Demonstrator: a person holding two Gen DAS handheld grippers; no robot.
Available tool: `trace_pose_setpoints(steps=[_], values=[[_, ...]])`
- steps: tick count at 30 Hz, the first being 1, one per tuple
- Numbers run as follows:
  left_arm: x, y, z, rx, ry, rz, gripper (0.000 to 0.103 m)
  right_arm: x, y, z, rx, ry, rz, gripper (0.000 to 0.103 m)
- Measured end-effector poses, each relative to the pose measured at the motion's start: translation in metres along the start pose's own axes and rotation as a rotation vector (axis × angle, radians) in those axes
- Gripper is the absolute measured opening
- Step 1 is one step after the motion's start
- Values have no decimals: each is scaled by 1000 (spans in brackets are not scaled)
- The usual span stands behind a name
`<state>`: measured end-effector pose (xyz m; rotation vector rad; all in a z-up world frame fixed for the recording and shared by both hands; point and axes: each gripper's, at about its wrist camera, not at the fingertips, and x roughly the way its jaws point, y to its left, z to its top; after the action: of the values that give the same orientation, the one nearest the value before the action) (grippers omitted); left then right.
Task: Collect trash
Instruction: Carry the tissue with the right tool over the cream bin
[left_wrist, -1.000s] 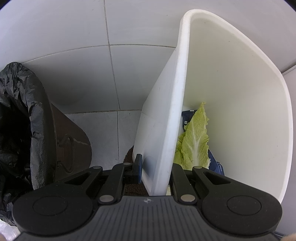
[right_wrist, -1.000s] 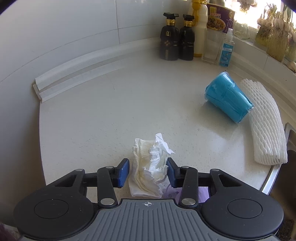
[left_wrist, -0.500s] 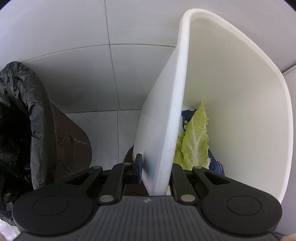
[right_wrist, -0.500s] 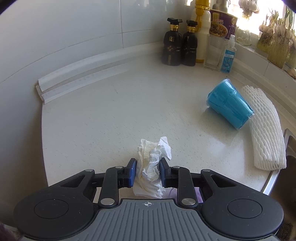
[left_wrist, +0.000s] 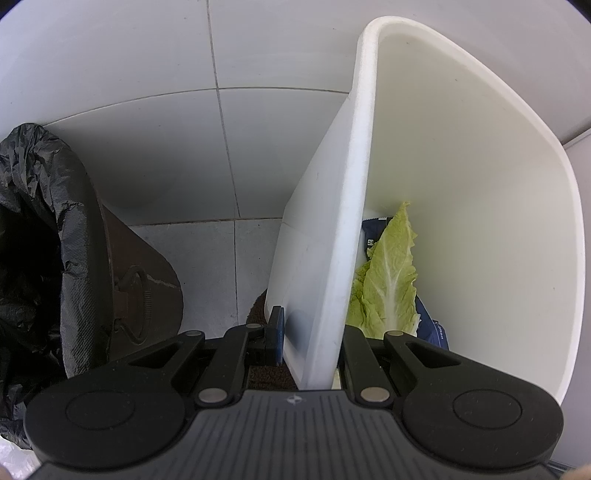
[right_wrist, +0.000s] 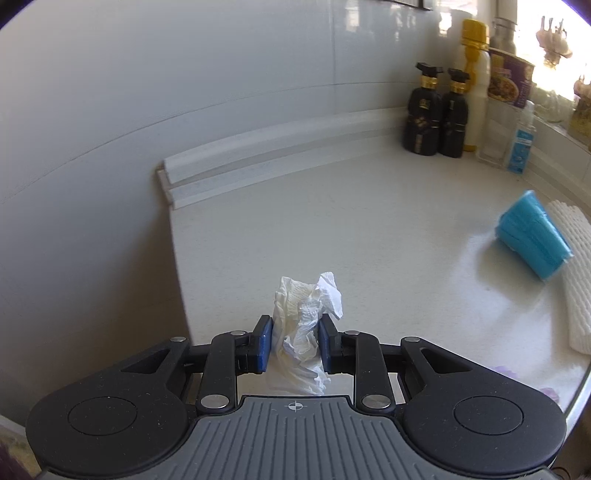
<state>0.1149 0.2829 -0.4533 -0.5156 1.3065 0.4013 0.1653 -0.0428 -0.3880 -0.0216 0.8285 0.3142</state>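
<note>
My left gripper (left_wrist: 312, 341) is shut on the wall of a white plastic bin (left_wrist: 325, 236), one finger outside and one inside. Inside the bin lie a green cabbage leaf (left_wrist: 388, 280) and a dark blue wrapper (left_wrist: 430, 325). In the right wrist view my right gripper (right_wrist: 295, 341) is shut on a crumpled white tissue (right_wrist: 304, 317), held above the left part of the white counter (right_wrist: 332, 229). A blue cup (right_wrist: 532, 234) lies on its side at the right, next to a white foam net sleeve (right_wrist: 576, 273).
A brown bin lined with a black bag (left_wrist: 40, 236) stands left of the white bin on the grey tiled floor (left_wrist: 207, 254). Two dark bottles (right_wrist: 437, 114), a yellow-capped bottle (right_wrist: 474, 81), a sanitiser bottle (right_wrist: 521, 140) and a box stand at the counter's back. The counter's left edge (right_wrist: 177, 251) meets a tiled wall.
The right gripper closed on the tissue, lifted it off the counter and swung left; the cup and foam sleeve slid right in view. The left gripper and bin stayed put.
</note>
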Motion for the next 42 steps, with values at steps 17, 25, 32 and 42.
trace_pose_setpoints(steps=[17,25,32,42], values=[[-1,2,0,-11,1,-9,10,64,132,-47,-135,142,313,24],[-1,5,1,-17,4,-17,11,141,152,-93,-87,287,367,24],[-1,5,2,-14,6,-18,11,202,153,-121,-33,363,354,24],[1,5,3,-13,9,-22,11,272,162,-158,-15,455,298,24]])
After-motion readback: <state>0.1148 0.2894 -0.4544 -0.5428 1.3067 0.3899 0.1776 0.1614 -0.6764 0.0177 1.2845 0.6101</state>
